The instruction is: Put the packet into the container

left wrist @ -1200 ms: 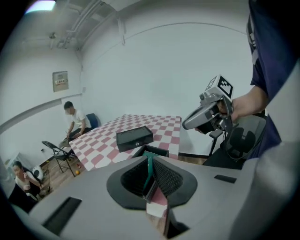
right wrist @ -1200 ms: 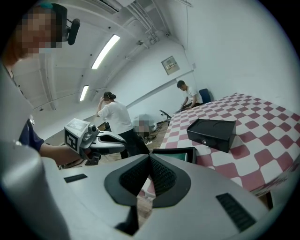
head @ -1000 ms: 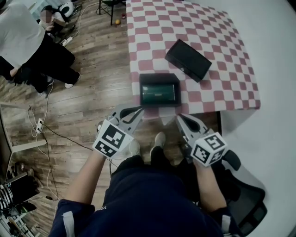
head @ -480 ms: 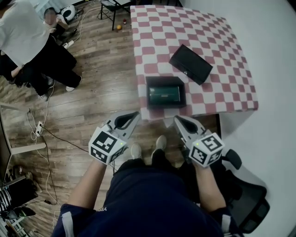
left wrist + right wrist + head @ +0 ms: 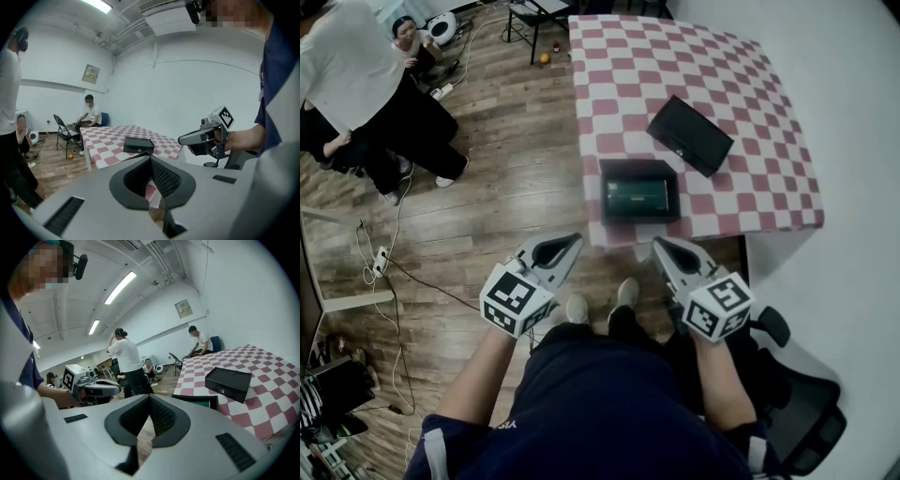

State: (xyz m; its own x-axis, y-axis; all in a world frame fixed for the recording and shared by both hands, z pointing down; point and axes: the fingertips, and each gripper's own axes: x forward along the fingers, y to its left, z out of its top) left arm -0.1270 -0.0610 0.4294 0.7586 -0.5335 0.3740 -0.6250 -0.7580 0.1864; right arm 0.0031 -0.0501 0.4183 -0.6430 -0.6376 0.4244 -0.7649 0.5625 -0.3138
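Two grippers hovered off the near edge of the single worktop (image 5: pixel 619 75), above the wooden floor (image 5: pixel 506 169). The left gripper (image 5: pixel 574 243) and the right gripper (image 5: pixel 660 246) both had their jaws closed together, with nothing between them. Near the front edge of the checked cloth sat one open black container (image 5: pixel 605 187), with one green packet (image 5: pixel 637 196) flat inside it. One black lid (image 5: pixel 690 134) lay just behind, apart. Far left were a standing person (image 5: pixel 347 75) and a seated person (image 5: pixel 412 33).

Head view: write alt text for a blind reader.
From above, a person holds the left hand-held gripper and right hand-held gripper, both shut, short of a checked table bearing an open black container with a green packet inside, and a black box.
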